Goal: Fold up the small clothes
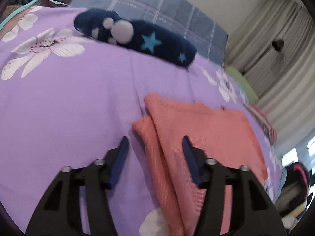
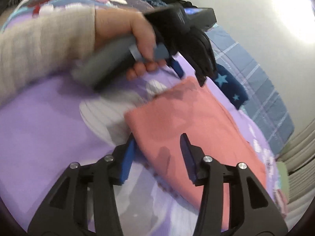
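Purple bedspread (image 1: pixel 69 108) with white flower prints covers the bed; everything lies on it.

Left side, toward the far edge: a navy sock (image 1: pixel 137 37) with teal stars and pale paw pads, lying flat, well apart from the grippers.

Left gripper (image 1: pixel 155 149): jaws apart, nothing pinched. One finger hangs over bare bedspread, the other over the near-left part of the pink garment (image 1: pixel 196 133). Whether the tips touch the fabric is hard to say; the view is blurred.

Pink garment: folded into a rough rectangle, a doubled layer showing along its left edge, sitting right of centre toward the bed's right edge.

Right gripper (image 2: pixel 157 147): jaws apart, holding nothing, straddling the garment's near corner.

A hand (image 2: pixel 128 33) in a beige sleeve (image 2: pixel 45 49) grips the left gripper's grey handle above the garment's far end.

Blue plaid bedding (image 1: pixel 157 5) lies beyond the far edge.
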A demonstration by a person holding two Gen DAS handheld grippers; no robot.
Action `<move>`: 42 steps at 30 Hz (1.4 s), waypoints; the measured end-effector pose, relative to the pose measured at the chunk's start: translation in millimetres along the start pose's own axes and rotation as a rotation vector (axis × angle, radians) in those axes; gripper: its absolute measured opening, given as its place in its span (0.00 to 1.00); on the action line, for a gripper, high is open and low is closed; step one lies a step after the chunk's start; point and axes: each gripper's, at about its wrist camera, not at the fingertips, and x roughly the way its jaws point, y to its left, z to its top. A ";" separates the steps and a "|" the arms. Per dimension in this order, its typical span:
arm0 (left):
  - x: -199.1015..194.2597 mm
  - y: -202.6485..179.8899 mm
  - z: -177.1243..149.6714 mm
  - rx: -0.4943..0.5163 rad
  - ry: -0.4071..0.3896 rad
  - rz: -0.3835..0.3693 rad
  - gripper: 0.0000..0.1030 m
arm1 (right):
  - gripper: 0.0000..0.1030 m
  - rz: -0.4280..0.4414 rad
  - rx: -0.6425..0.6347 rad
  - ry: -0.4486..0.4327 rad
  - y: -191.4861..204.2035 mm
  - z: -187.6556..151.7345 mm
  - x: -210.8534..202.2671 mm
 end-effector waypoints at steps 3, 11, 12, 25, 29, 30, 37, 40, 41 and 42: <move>5.7 -5.1 -3.9 0.050 0.034 -0.014 0.64 | 0.46 -0.034 -0.001 0.015 2.7 -2.4 3.2; 15.0 4.8 1.7 -0.044 -0.014 -0.079 0.52 | 0.20 -0.089 0.031 0.039 6.7 33.3 39.6; 15.5 5.0 1.6 -0.052 -0.015 -0.077 0.43 | 0.15 -0.083 0.036 0.046 6.2 34.5 42.2; 1.7 -49.7 23.1 -0.045 -0.085 -0.176 0.10 | 0.04 0.050 0.413 -0.048 -80.7 12.2 -1.7; 5.7 -100.5 34.5 0.059 -0.075 -0.134 0.10 | 0.04 0.030 0.473 -0.096 -104.5 -6.6 -20.2; 8.9 -113.3 36.2 0.081 -0.070 -0.125 0.10 | 0.04 0.035 0.500 -0.102 -110.9 -12.9 -24.0; 56.7 -188.7 36.3 0.143 -0.001 -0.088 0.10 | 0.04 0.057 0.717 -0.098 -164.3 -77.7 -33.7; 82.1 -217.7 35.0 0.176 0.038 -0.083 0.10 | 0.04 0.076 0.811 -0.085 -184.3 -109.6 -36.0; 90.4 -227.9 34.5 0.187 0.052 -0.083 0.10 | 0.04 0.077 0.836 -0.085 -189.4 -119.2 -37.3; 96.8 -235.1 34.1 0.196 0.063 -0.084 0.10 | 0.04 0.075 0.872 -0.085 -197.4 -132.5 -39.7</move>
